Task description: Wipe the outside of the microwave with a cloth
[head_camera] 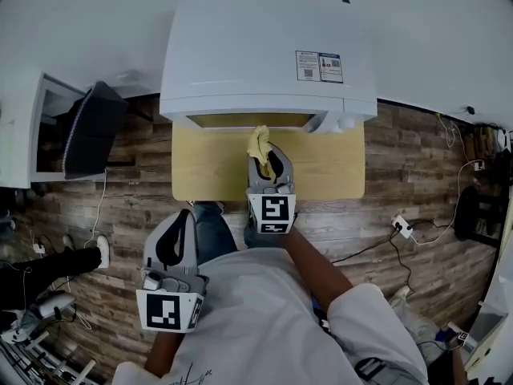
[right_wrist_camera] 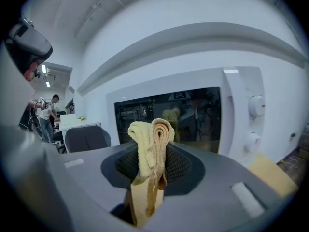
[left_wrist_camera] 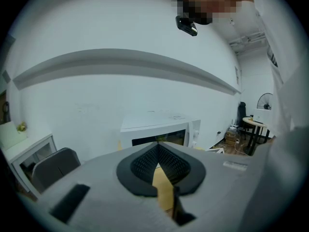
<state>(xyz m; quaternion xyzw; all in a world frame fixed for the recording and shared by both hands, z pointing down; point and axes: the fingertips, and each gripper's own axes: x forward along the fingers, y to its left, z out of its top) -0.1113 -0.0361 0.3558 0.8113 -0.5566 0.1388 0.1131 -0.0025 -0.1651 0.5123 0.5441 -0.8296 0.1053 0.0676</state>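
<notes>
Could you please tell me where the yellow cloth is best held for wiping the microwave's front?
Probably as it is held now. The right gripper is shut on the cloth across its folded middle, coming from behind. That leaves the rolled end standing out past the fingers toward the microwave door.

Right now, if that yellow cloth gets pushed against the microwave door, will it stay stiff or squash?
Likely squash: the folded yellow cloth bulges in soft rolls above the right tool pinching it. It seems light and floppy: its loose end droops below. Its fuzzy surface probably drags rather than slips on the white microwave's glossy door.
</notes>
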